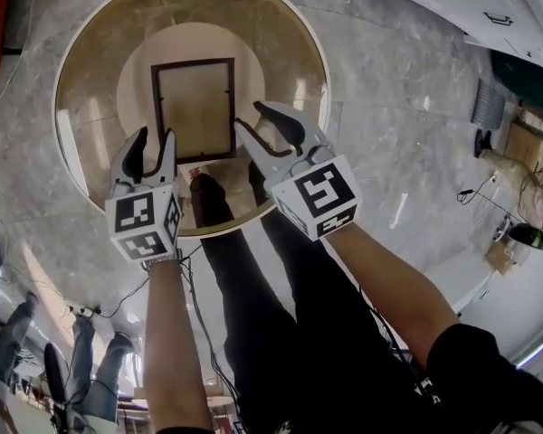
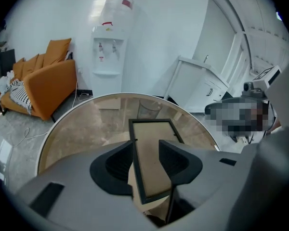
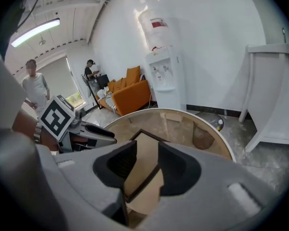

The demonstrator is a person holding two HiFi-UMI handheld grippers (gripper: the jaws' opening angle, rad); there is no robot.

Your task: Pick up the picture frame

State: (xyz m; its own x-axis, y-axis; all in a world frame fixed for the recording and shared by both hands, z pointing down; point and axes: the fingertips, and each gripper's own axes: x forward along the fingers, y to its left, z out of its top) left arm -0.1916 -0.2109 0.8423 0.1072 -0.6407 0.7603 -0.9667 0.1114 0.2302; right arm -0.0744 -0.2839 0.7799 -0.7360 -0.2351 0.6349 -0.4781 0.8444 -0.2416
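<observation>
Left gripper [image 1: 156,138] and right gripper [image 1: 250,116]: pale grey moulded shells, black ridged pads [image 2: 118,162] inside the jaws. Each carries a white cube with black square codes, left marker cube [image 1: 145,221] and right marker cube [image 1: 321,197]. Behind the right marker cube a bare forearm, then a black sleeve [image 1: 489,369]; black trousers [image 1: 281,333] below both cubes.

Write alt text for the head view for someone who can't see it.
A dark picture frame lies flat on a round glass table. The person's left claw and right claw, both open, point at its near corners.
</observation>
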